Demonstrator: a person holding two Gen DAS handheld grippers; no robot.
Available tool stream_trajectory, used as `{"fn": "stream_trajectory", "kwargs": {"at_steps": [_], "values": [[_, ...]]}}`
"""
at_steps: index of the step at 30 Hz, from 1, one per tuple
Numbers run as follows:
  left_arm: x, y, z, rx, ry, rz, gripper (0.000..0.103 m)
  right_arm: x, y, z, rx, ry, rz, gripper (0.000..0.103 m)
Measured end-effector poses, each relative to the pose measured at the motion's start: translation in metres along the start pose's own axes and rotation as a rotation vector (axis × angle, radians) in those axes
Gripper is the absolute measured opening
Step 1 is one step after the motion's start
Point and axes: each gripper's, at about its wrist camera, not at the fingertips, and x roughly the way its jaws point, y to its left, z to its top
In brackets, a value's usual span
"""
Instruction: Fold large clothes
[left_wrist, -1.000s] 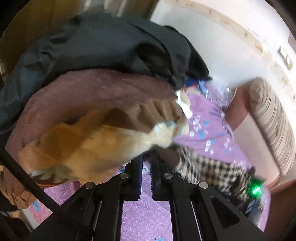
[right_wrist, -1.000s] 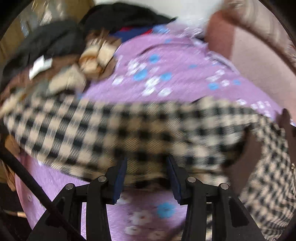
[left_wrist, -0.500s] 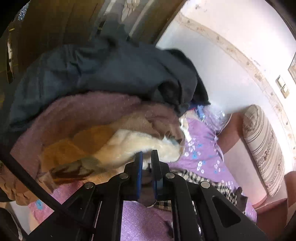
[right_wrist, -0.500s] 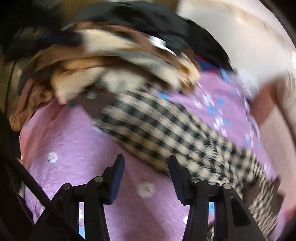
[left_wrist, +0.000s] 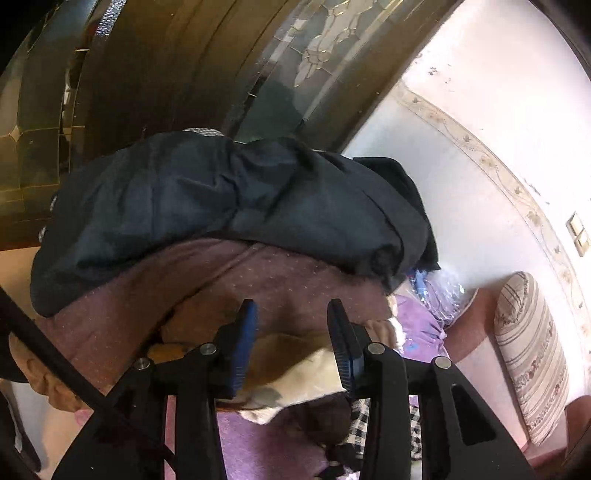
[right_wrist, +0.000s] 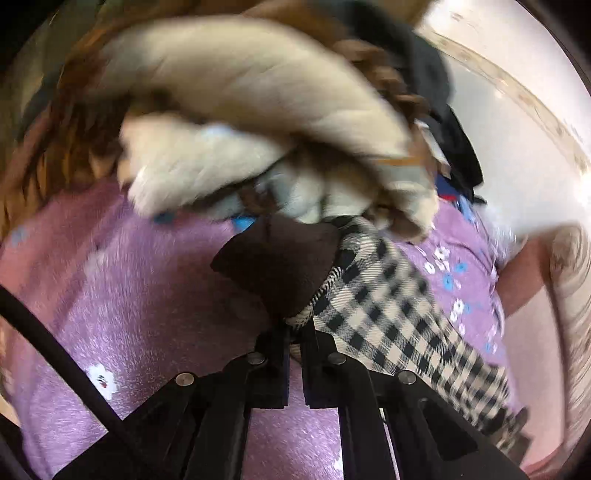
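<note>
At 12 o'clock of right gripper (right_wrist: 293, 345): jaws clamped on checked garment (right_wrist: 388, 306) edge; left gripper (left_wrist: 291, 332) opening, nothing pinched, clothes pile (left_wrist: 221, 206) ahead

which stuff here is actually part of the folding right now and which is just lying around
In the job:
- checked garment, its corner pinched in the shut right gripper
- left gripper, jaws opening, nothing between them

Just lying about:
- dark jacket on top of the clothes pile
- mauve knit under it
- purple flowered bedspread
- striped cushion
</note>
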Motion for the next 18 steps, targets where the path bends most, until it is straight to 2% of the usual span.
{"fn": "stream_trajectory", "kwargs": {"at_steps": [2,5,9,10,13,14,18], "values": [[0.004,-0.012,-0.006,0.008,0.009,-0.03,0.037,-0.014,-0.019,-0.001,0.06,-0.023,-0.004,0.004],[0.009,-0.036,-0.021,0.048,0.06,-0.091,0.037,-0.044,-0.069,-0.002,0.205,-0.065,-0.014,0.004],[0.025,-0.078,-0.055,0.133,0.154,-0.163,0.042,-0.081,-0.17,-0.03,0.453,-0.082,-0.035,0.004],[0.029,-0.092,-0.067,0.17,0.186,-0.178,0.042,-0.088,-0.184,-0.036,0.488,-0.08,-0.045,0.004],[0.036,-0.127,-0.1,0.275,0.253,-0.216,0.042,-0.114,-0.252,-0.089,0.66,-0.051,-0.121,0.004],[0.037,-0.138,-0.112,0.312,0.272,-0.226,0.042,-0.12,-0.264,-0.103,0.692,-0.043,-0.14,0.004],[0.041,-0.172,-0.154,0.431,0.341,-0.262,0.042,-0.145,-0.327,-0.199,0.906,0.03,-0.248,0.004]]}}
